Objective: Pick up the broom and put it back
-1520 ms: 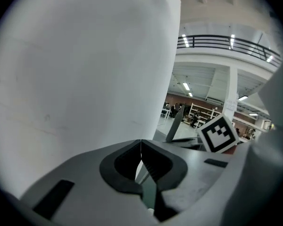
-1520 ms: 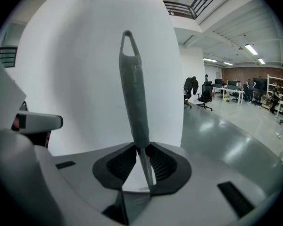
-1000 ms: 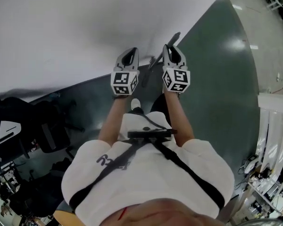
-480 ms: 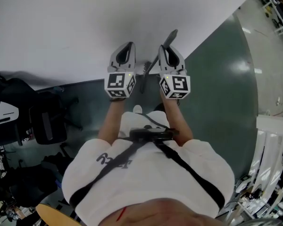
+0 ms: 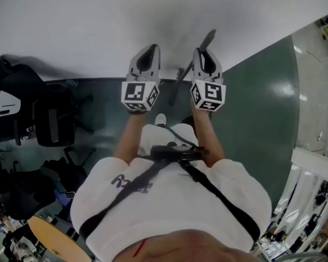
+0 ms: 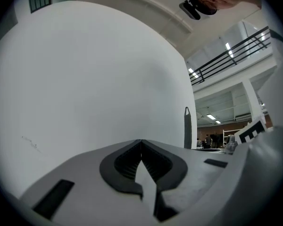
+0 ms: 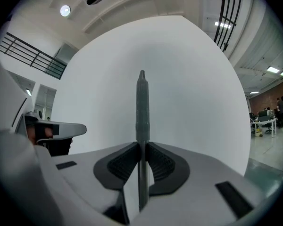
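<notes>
Seen from above, a person in a white T-shirt stands facing a plain white wall (image 5: 98, 26) on a dark green floor (image 5: 251, 108), with both forearms stretched forward and level. The white-and-grey right gripper (image 5: 204, 54), topped by its cube of black-and-white square markers, has its jaws clamped on a slim grey broom handle (image 7: 141, 102). The handle stands upright between the dark ribbed pads, its pointed top rising above them against the wall. In the head view the broom handle slants from above the right gripper down between the two grippers, and the brush end is not visible. The grip sits near the handle's upper end, probably so the broom hangs straight and can be carried up to the wall, which looks like the place to put it back. The matching left gripper (image 5: 151, 52) is alongside, apart from the handle, with its jaws pressed together and nothing between them. It appears to be a free hand held ready. No hook, holder, bin or bucket for the broom shows in any view. A black office chair (image 5: 53, 127) stands by the wall at the left. Dark bag-like shapes (image 5: 22, 195) lie on the floor near it, and whether they hold anything cannot be told.
</notes>
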The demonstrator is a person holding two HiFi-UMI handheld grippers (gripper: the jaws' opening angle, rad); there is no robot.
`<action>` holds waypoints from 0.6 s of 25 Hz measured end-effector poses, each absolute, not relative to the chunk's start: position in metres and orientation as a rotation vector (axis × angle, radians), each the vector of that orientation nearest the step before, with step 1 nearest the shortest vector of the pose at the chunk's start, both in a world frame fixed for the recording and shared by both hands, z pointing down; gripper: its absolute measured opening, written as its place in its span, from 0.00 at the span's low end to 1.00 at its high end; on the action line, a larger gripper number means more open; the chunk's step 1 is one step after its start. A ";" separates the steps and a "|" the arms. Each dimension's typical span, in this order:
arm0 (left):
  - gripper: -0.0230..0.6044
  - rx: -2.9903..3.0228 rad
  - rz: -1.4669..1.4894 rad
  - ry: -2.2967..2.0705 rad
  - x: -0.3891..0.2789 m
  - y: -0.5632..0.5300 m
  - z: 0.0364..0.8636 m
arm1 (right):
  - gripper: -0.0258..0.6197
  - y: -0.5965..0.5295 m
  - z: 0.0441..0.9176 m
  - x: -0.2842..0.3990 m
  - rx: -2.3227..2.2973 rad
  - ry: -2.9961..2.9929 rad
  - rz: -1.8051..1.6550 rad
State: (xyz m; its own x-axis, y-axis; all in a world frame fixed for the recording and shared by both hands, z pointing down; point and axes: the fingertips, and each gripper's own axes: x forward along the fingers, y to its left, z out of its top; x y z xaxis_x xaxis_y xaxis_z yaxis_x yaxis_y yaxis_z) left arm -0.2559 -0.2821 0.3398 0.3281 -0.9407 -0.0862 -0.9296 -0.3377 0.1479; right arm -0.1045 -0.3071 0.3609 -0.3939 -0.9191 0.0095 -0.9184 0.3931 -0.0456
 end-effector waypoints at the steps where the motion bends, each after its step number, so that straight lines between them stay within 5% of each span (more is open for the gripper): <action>1: 0.06 2.482 -0.232 -1.766 -0.259 -0.282 0.347 | 0.16 -0.307 0.366 -0.104 -1.733 2.606 -0.076; 15: 0.06 2.424 -0.053 -1.611 -0.226 -0.288 0.428 | 0.16 -0.305 0.459 -0.053 -2.008 2.561 -0.285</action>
State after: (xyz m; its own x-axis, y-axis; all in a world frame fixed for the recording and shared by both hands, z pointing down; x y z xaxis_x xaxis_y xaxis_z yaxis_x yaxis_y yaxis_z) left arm -0.2257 -0.2876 0.4277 0.3951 -0.9135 0.0968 -0.9052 -0.3693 0.2103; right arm -0.0529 -0.3053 0.4588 -0.2392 -0.9492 0.2047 -0.9709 0.2318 -0.0596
